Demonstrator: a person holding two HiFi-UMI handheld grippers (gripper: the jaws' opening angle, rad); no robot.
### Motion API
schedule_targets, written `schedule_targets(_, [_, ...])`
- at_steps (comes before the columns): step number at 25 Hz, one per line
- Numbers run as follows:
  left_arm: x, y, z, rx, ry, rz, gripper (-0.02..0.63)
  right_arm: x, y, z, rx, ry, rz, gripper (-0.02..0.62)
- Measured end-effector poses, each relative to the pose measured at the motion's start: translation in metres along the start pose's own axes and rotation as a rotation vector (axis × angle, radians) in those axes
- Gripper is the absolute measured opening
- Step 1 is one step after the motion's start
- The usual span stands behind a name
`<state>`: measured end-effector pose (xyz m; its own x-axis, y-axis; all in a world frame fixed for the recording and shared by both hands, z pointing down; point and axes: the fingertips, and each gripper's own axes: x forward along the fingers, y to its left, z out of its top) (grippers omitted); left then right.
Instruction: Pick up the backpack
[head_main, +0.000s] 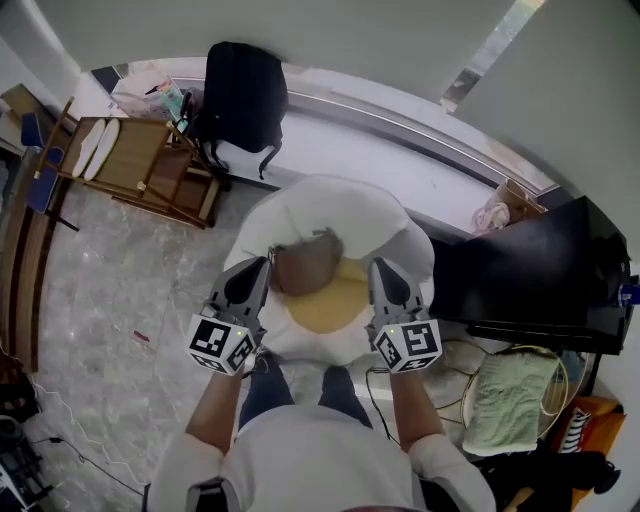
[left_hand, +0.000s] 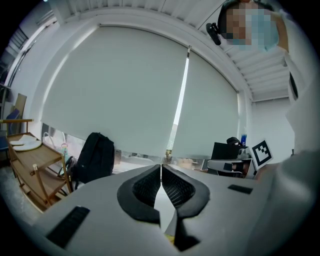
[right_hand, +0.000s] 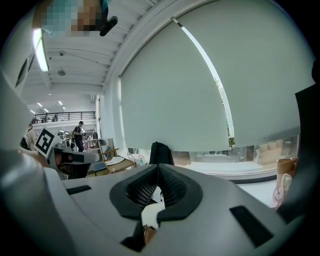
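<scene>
- Looking steeply down past the person's white top and forearms, the head view shows a grey marble floor, with a handheld gripper at the end of each arm.
- The left gripper (head_main: 262, 266) points away from the person. In its own view the two ridged black pads meet tip to tip, so the jaws are closed and nothing is gripped between them.
- The right gripper (head_main: 379, 266) is held parallel to it, well apart from it. Its own view shows its pads pressed together at the tips too, closed on nothing.
- Both grippers hover above a large white cushion (head_main: 330, 215) on the floor, one over each side of it. The cushion has a yellow patch and a tan patch between the two grippers.
- The black backpack (head_main: 245, 95) stands upright on the floor beyond the cushion, leaning against the low window ledge (head_main: 400, 150). It is well apart from both grippers, and neither touches it.
- A wooden rack (head_main: 140, 160) stands just beside the backpack, on its left in the head view.
- A pale roller blind (left_hand: 125, 90) covers the window above the ledge and fills most of both gripper views.
- A black desk (head_main: 530, 270) sits at the right of the head view, with a pale green cloth (head_main: 510, 395) lying nearer the person, below it.
</scene>
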<state>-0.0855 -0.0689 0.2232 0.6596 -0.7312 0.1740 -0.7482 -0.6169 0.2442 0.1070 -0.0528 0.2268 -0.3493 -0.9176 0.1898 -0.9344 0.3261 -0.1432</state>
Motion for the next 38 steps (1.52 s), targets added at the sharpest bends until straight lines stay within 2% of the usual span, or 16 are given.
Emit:
schedule_targets(9, [0.029, 0.026, -0.035, -0.032, 0.016, 0.002, 0.035, 0.029, -0.017, -0.039, -0.003, 0.013, -0.016, 0.029])
schedule_targets(18, [0.049, 0.053, -0.08, -0.058, 0.05, 0.046, 0.035, 0.059, -0.039, -0.082, -0.012, 0.044, -0.032, 0.029])
schedule_targets(32, [0.07, 0.091, -0.18, -0.091, 0.111, 0.111, 0.035, 0.099, -0.043, -0.17, 0.009, 0.094, 0.027, 0.031])
schedule_targets(38, [0.077, 0.109, -0.215, -0.106, 0.125, 0.135, 0.035, 0.119, -0.045, -0.206, -0.023, 0.119, 0.062, 0.029])
